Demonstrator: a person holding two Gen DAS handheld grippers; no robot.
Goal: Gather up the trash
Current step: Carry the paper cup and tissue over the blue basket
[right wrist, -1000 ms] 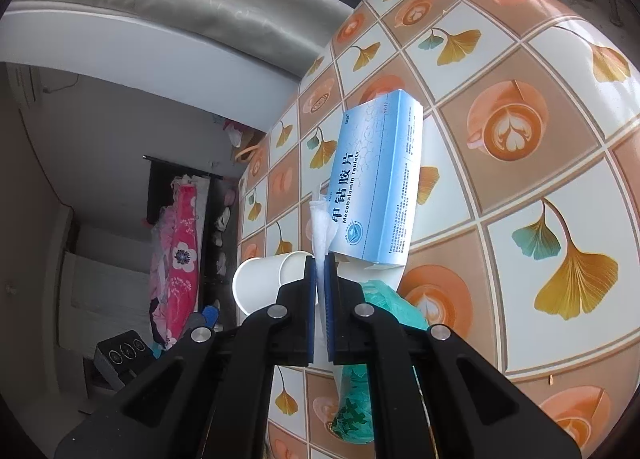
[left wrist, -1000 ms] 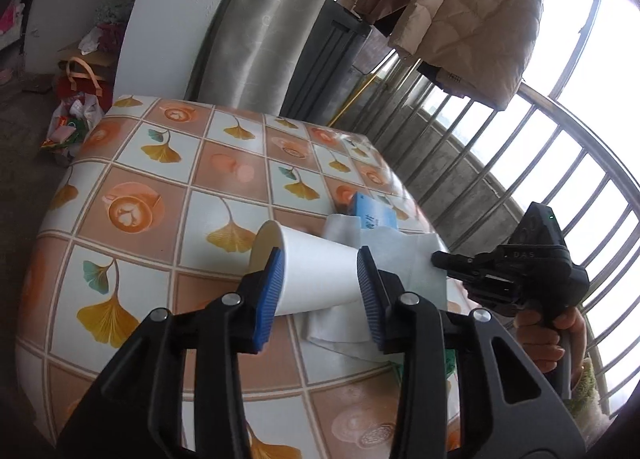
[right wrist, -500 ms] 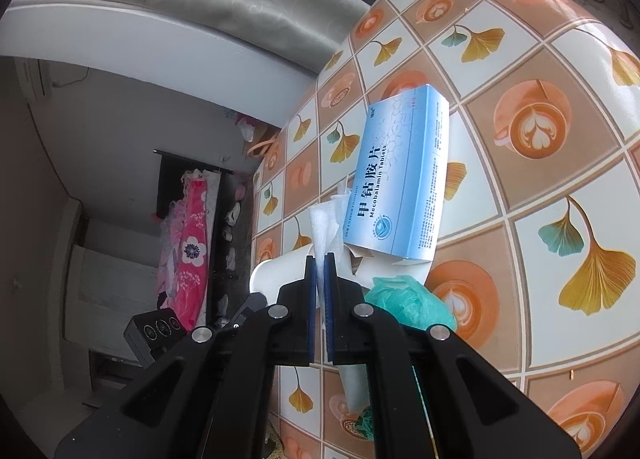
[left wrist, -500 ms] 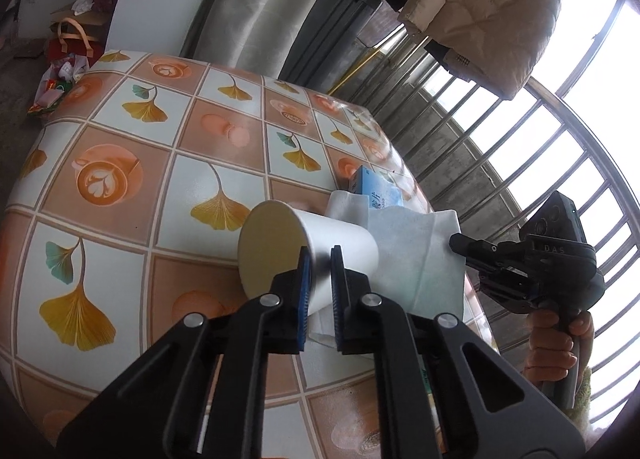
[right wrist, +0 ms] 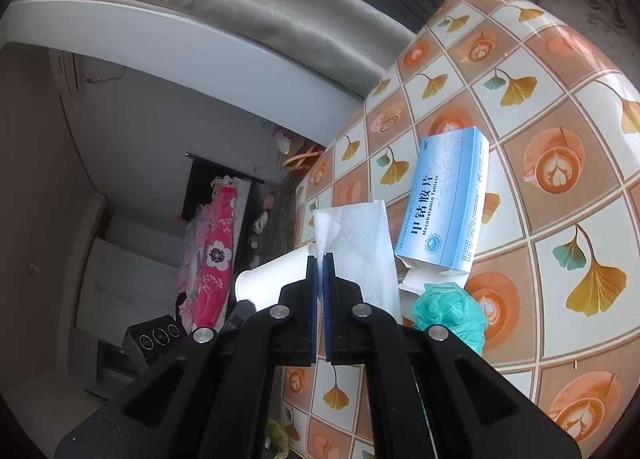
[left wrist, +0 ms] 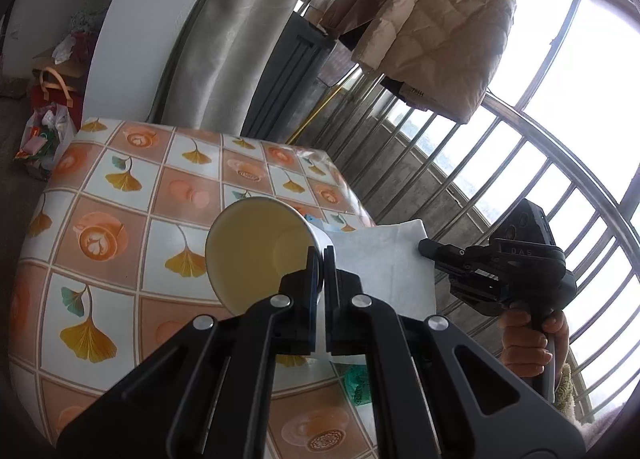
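Note:
My left gripper [left wrist: 319,255] is shut on the wall of a white paper cup [left wrist: 256,251], held above the table with its mouth facing the camera. The cup also shows in the right wrist view [right wrist: 272,275]. My right gripper [right wrist: 319,259] is shut on a white tissue [right wrist: 352,243], lifted off the table; the tissue shows in the left wrist view [left wrist: 384,263], with the right gripper [left wrist: 424,249] at its edge. A blue medicine box [right wrist: 448,203] and a crumpled green plastic bag [right wrist: 452,311] lie on the table.
The table [left wrist: 120,203] has an orange and white tile-pattern cloth. A window railing [left wrist: 460,163] and a hanging beige coat [left wrist: 432,19] are behind it. Bags [left wrist: 44,131] sit on the floor at left. A grey mattress [right wrist: 224,11] leans against the wall.
My left gripper closed on the paper cup and lifted it off the table. My right gripper raised the tissue higher, away from the blue box.

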